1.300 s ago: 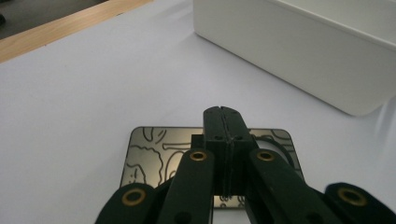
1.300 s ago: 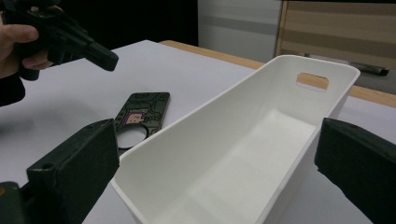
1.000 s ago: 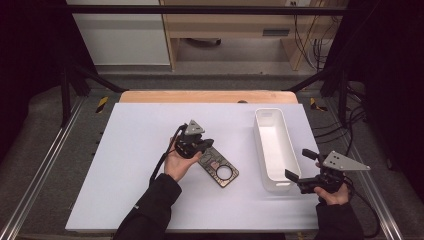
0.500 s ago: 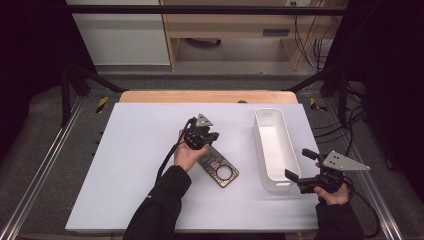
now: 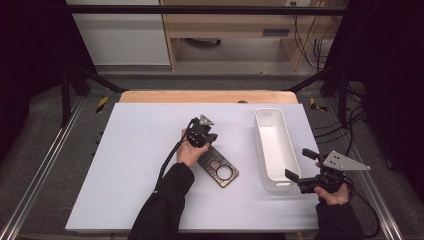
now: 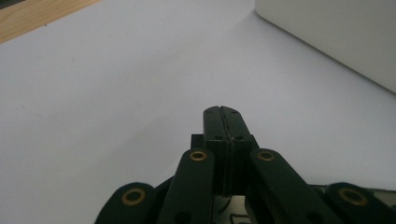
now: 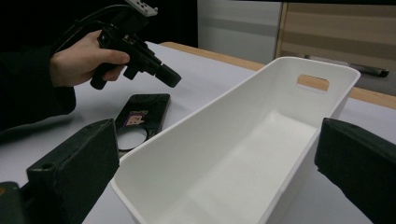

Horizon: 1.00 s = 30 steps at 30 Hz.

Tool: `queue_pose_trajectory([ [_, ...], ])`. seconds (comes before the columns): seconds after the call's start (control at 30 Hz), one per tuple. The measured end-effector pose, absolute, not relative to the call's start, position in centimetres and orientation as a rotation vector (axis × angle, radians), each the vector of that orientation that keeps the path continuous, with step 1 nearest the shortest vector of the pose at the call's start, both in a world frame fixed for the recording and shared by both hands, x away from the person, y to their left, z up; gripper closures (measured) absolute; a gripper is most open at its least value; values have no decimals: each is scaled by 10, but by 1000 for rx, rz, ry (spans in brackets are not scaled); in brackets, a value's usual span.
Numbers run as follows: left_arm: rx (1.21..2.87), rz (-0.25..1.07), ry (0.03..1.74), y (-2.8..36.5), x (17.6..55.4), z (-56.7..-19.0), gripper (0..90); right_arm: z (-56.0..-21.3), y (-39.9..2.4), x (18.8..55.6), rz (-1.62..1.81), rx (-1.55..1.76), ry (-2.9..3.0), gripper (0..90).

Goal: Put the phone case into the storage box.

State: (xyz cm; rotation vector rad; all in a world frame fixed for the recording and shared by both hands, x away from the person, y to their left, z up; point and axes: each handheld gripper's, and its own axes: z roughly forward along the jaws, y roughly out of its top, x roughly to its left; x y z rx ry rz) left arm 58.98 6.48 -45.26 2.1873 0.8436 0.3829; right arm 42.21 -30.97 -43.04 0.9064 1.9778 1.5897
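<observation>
Left hand-held gripper point(image 5: 212, 136), centre of frame: jaws fully closed, empty, above the far end of the black circuit plate point(image 5: 218, 167) on the white desk point(image 5: 125, 165). Right hand-held gripper point(image 5: 299, 164), lower right: jaws wide apart, flanking the near end of the white bin point(image 5: 272, 149).

flat dark plate point(image 5: 218, 167), perhaps holed

No text, label, brand or number can be read anywhere; the small pale patch on the dark plate point(image 5: 218, 166) at the centre of the high view is too small and blurred to make out, and the yellow-black hazard stripes point(image 5: 101, 104) at the left carry no lettering
</observation>
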Motion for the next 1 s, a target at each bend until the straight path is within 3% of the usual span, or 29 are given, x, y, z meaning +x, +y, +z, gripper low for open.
queue_pose_trajectory([
  [1.0,2332,424,828,61,597,-472,892,-430,-309,422,1591,907,1980,5],
])
